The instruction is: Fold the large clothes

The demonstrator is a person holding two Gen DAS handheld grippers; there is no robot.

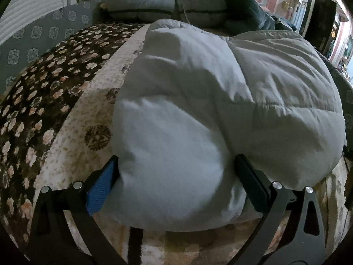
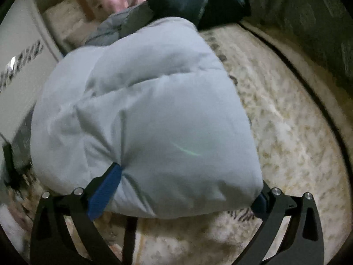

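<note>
A puffy pale-grey padded jacket (image 1: pixel 220 101) lies folded in a thick bundle on a cream floral bedspread (image 1: pixel 72 132). My left gripper (image 1: pixel 176 172) has its wide-apart fingers on either side of the bundle's near left roll, pressing into the fabric. In the right wrist view the same jacket (image 2: pixel 154 110) fills the middle, and my right gripper (image 2: pixel 187 183) holds its near end between wide-set jaws, the blue pad (image 2: pixel 103 192) dented into a seam.
A grey-blue padded garment (image 1: pixel 158 2) and a dark one (image 1: pixel 242 6) lie behind the jacket. A dark flowered strip (image 1: pixel 44 77) runs along the bed's left. A white cabinet (image 2: pixel 19 66) stands left in the right wrist view.
</note>
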